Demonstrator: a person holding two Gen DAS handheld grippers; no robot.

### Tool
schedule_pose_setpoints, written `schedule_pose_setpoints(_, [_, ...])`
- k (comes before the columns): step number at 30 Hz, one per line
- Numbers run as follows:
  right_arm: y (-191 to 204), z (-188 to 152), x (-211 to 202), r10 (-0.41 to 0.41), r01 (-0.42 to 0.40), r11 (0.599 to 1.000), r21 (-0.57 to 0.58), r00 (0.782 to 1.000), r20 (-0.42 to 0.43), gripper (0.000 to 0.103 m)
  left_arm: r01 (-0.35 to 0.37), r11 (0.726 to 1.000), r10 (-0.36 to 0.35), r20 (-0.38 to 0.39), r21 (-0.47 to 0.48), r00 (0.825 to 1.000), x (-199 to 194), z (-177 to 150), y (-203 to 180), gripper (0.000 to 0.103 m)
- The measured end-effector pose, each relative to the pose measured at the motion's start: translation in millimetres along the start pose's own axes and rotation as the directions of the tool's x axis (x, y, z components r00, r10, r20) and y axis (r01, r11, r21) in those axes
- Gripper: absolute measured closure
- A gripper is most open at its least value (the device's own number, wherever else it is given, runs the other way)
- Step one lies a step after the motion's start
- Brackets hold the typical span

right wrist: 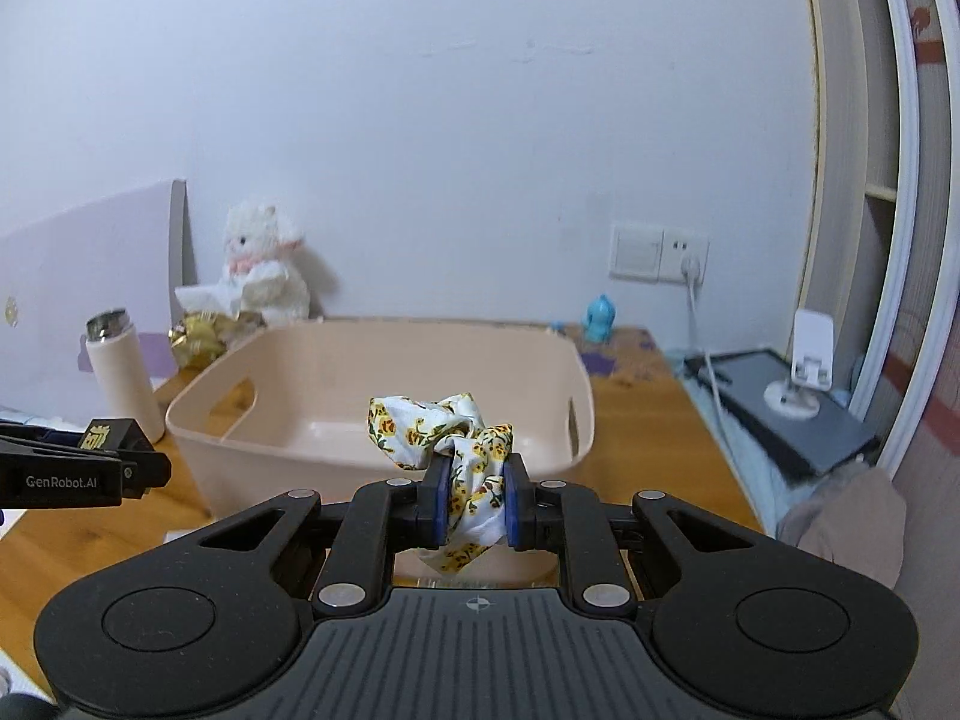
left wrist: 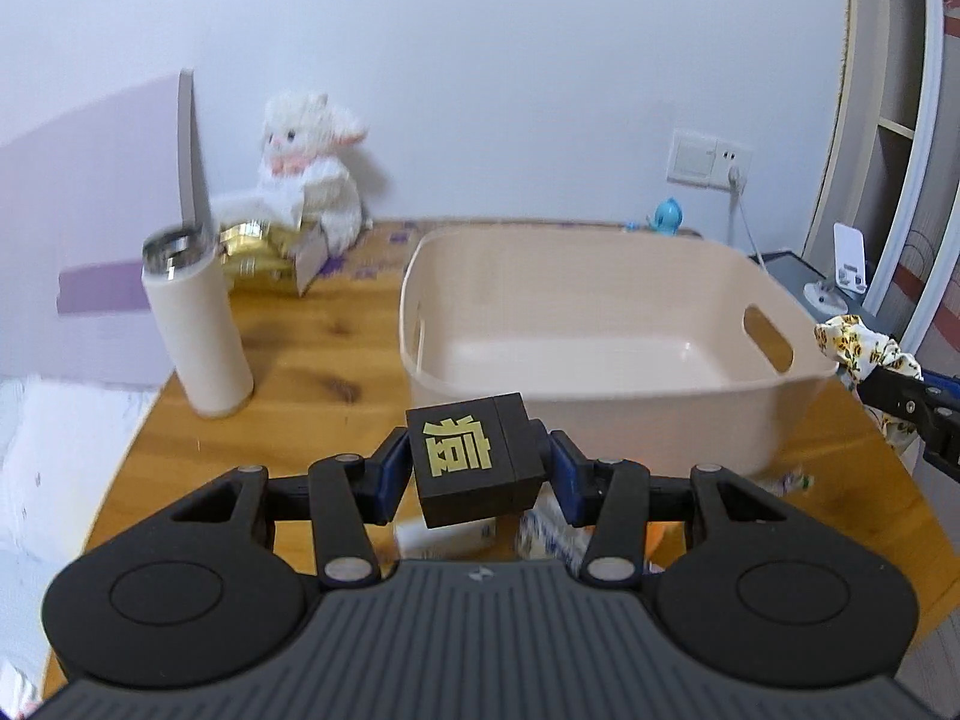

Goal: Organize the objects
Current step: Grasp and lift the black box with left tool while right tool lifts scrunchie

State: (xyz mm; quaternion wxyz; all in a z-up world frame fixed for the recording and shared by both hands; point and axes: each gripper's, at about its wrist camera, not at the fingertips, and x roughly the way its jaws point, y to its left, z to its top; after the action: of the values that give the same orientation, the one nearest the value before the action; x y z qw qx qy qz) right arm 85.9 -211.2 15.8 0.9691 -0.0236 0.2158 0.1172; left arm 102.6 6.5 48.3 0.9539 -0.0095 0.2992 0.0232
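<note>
Right now the left claw [left wrist: 480,471] squeezes a small black box [left wrist: 477,459] with a gold sign on it. Its blue pads [left wrist: 393,474] press on both sides of the box, held up just in front of the big pink tub [left wrist: 600,324]. The right claw [right wrist: 477,501] is nearly closed and pinches a flowery cloth scrunchie [right wrist: 447,429], also up in the air near the tub's front wall. The tub sits on the wooden bench [left wrist: 300,354]. A white bottle [left wrist: 198,330] stands to its left, with a white fluffy toy [left wrist: 309,174] behind.
</note>
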Motion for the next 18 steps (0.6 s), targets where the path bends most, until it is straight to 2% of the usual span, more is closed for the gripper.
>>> schedule_pose_setpoints(9, [-1,29,22,-0.028,0.027,1.0,0.01,0.997,0.077,0.087,-0.045,0.997,0.042,0.049,0.056,0.998,33,40,-20,0.052])
schedule_pose_setpoints(12, [2,36,36,-0.026,0.025,1.0,0.014,0.997,0.076,0.087,-0.052,0.996,0.05,0.032,0.076,0.998,55,50,-29,0.052])
schedule_pose_setpoints(18, [9,38,69,-0.031,0.031,0.999,-0.01,0.999,0.035,0.087,-0.065,0.997,0.066,-0.013,0.048,0.998,97,55,-35,0.052])
